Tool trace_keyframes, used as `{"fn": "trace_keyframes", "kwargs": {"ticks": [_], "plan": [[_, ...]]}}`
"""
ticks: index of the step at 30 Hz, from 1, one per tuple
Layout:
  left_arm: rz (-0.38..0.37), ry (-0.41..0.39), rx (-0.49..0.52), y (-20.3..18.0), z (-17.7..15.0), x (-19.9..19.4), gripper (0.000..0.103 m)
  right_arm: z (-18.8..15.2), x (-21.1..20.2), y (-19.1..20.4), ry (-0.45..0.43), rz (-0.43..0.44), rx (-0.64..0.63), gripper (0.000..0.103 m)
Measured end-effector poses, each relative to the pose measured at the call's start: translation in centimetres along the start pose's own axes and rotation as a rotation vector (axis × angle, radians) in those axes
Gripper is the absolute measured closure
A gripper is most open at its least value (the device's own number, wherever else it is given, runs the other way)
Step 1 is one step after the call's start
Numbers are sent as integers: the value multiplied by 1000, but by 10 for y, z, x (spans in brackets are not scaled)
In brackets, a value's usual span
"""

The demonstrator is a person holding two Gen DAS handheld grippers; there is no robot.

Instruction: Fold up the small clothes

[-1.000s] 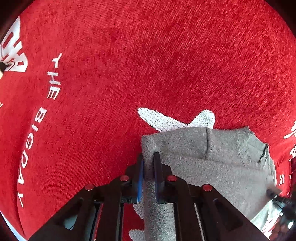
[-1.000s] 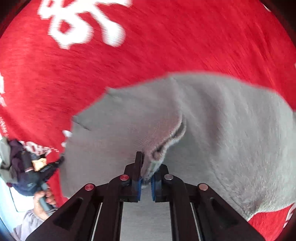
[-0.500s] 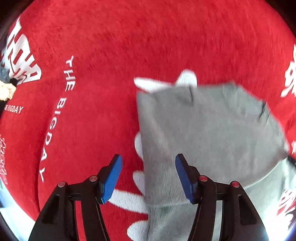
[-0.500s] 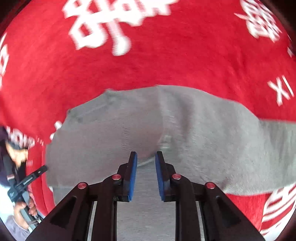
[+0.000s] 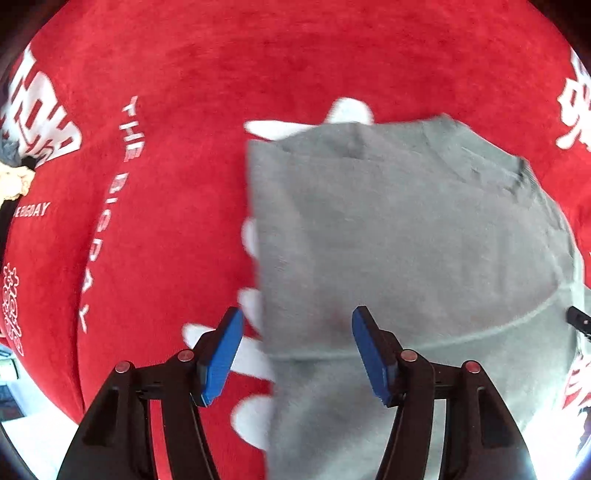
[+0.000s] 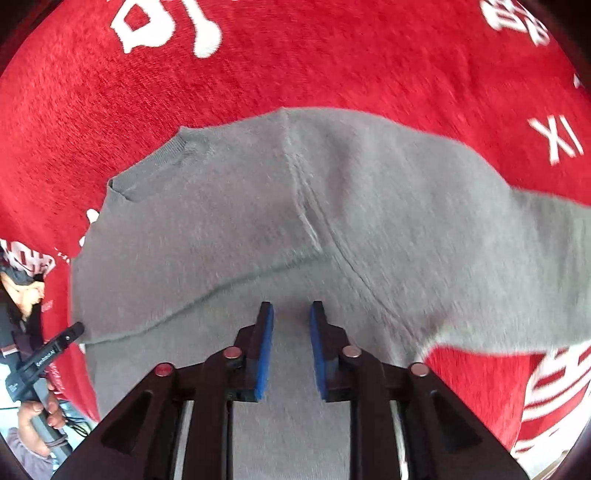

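2 grippers hang over a grey sweater on a red cloth.

The left gripper (image 5: 297,347) points straight down, its blue pads apart and released above the grey sweater (image 5: 406,240)'s folded edge. The right gripper (image 6: 291,347) tilts steeply down, jaws opening, nothing pinched. The fuzzy knit lies flat on the plush red cloth (image 5: 184,92) with white lettering.

A soft, fuzzy red cloth (image 5: 295,74) with big white letters and shapes (image 6: 166,29) covers the whole work place. It looks bright, as in daylight. At the low edges a pale, very bright area (image 5: 26,417) peeks out past the cloth.
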State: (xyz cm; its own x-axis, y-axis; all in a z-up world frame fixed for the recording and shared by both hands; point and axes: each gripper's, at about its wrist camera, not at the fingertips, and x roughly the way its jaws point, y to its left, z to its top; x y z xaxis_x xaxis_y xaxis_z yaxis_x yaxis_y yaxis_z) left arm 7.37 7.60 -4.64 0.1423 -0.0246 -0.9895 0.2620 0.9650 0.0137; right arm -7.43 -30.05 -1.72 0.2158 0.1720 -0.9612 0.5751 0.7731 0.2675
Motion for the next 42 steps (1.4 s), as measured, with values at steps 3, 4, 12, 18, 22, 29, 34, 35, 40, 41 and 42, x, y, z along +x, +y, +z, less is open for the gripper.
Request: {"fn": "trace_keyframes", "kwargs": {"ticks": [3, 4, 12, 18, 22, 29, 34, 35, 40, 41, 42], "plan": [[8, 19, 51, -23, -4, -4, 41, -11, -7, -10, 13, 17, 25, 70], [-1, 24, 67, -31, -5, -5, 41, -14, -8, -13, 19, 24, 35, 69], [-35, 44, 172, -91, -18, -15, 41, -42, -21, -40, 41, 78, 119, 54], [-59, 79, 240, -145, -26, -12, 41, -53, -26, -63, 39, 160, 171, 53], [-83, 94, 293, -183, -31, -13, 41, -56, -36, -82, 15, 229, 207, 53], [-142, 118, 367, -258, -43, -16, 41, -63, -55, -153, -55, 234, 385, 53], [-177, 98, 399, -316, -44, -19, 41, -76, -77, -220, -166, 174, 567, 53], [-194, 90, 405, -329, -44, -20, 41, -79, -82, -235, -197, 175, 618, 53], [-193, 49, 458, -382, -41, -9, 41, -97, -99, -296, -295, 190, 815, 53], [-185, 51, 466, -384, -39, -5, 41, -101, -103, -306, -314, 187, 839, 53], [-160, 52, 477, -387, -40, 1, 40, -105, -106, -315, -343, 195, 864, 53]]}}
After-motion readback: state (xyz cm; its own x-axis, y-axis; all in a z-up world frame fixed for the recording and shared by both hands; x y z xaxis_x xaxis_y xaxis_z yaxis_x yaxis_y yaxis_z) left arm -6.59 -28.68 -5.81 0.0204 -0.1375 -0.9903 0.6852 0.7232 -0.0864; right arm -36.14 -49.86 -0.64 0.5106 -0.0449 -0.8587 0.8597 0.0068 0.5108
